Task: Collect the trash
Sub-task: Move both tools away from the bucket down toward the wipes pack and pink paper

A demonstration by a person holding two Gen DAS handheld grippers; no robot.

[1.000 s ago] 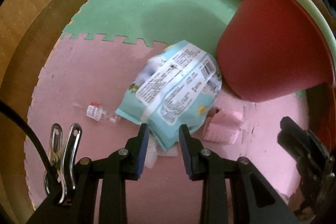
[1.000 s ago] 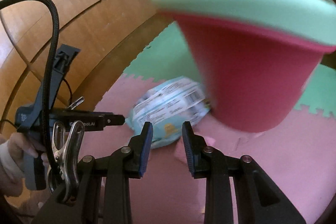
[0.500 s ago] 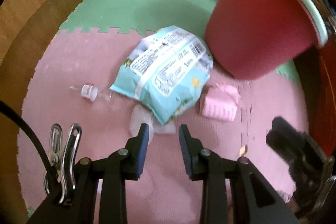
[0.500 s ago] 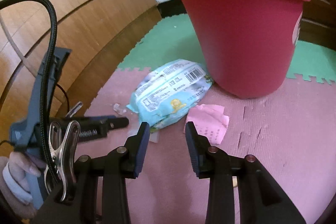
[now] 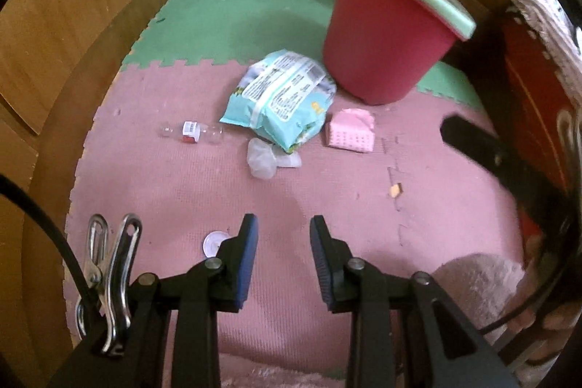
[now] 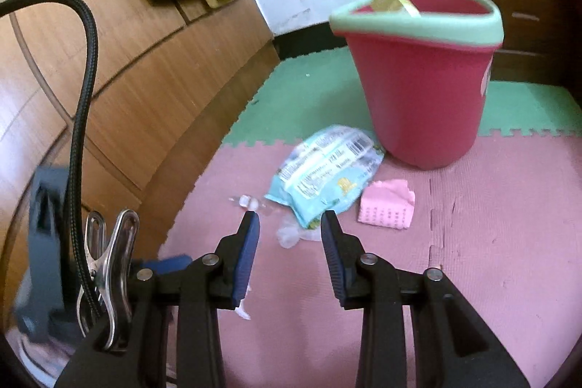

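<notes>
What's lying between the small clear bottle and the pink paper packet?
In the left wrist view, the crumpled light-blue plastic wrapper lies between the small clear bottle and pink paper packet.

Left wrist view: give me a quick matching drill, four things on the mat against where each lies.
Things:
1. bin
2. wrapper
3. vial
4. pink paper

Places:
A. right of the wrapper, in front of the bin
B. on the seam between green and pink mat, right of the wrapper
C. alone on the pink mat, left of the wrapper
D. mid-mat, just left of the bin's base

Pairs: 1-B, 2-D, 3-C, 4-A
</notes>
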